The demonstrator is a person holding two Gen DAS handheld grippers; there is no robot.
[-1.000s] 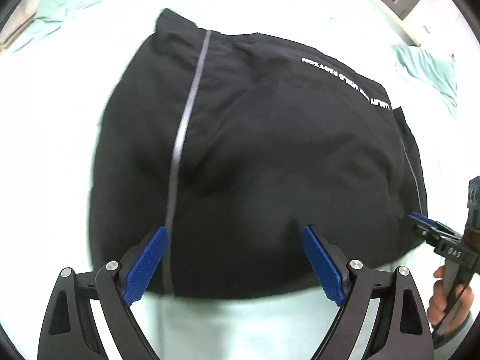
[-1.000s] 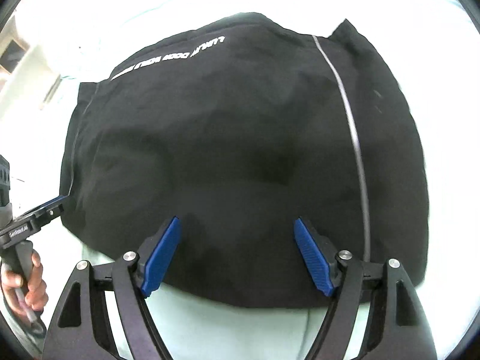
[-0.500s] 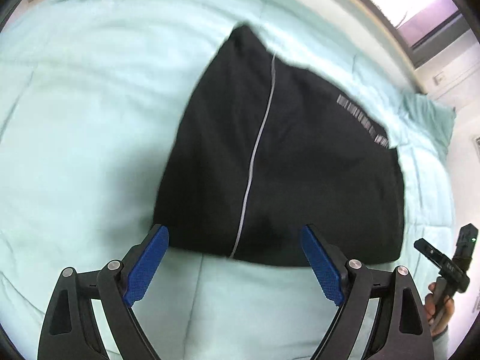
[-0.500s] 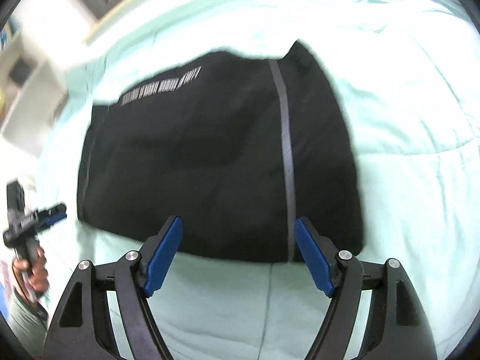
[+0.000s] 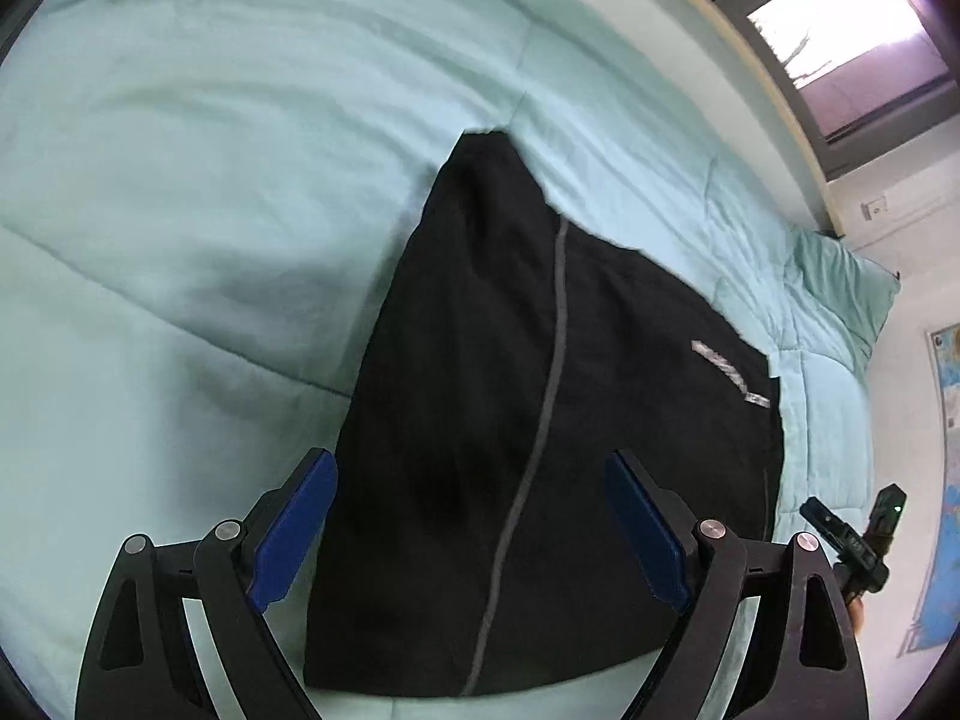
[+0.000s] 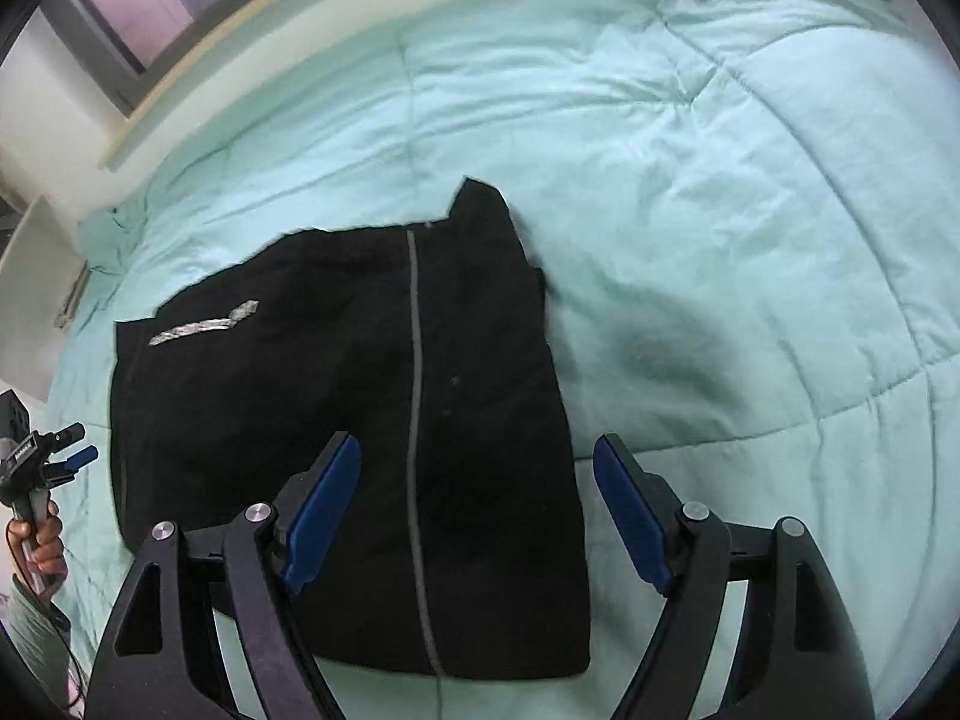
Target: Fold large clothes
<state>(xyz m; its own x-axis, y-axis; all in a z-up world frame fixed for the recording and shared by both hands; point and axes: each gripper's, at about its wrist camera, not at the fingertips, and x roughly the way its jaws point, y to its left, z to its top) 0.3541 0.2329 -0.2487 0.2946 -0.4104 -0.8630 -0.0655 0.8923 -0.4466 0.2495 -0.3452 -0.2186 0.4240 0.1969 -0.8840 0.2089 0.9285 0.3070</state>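
A black garment (image 5: 528, 432) with a grey stripe and white lettering lies folded into a flat rectangle on the mint green bedspread (image 5: 210, 180). It also shows in the right wrist view (image 6: 360, 408). My left gripper (image 5: 474, 534) is open and empty, held above the garment's near edge. My right gripper (image 6: 477, 516) is open and empty, also above the near edge. The right gripper shows small at the right edge of the left wrist view (image 5: 852, 540), and the left gripper at the left edge of the right wrist view (image 6: 42, 462).
The bedspread (image 6: 750, 240) spreads wide around the garment. A window (image 5: 852, 42) and its sill run along the bed's far side. A wall with a poster (image 5: 948, 480) stands at the right in the left wrist view.
Both grippers have pulled up and back from the garment, which now looks smaller with bedspread all around. Both stay open and empty. The garment lies folded as before.
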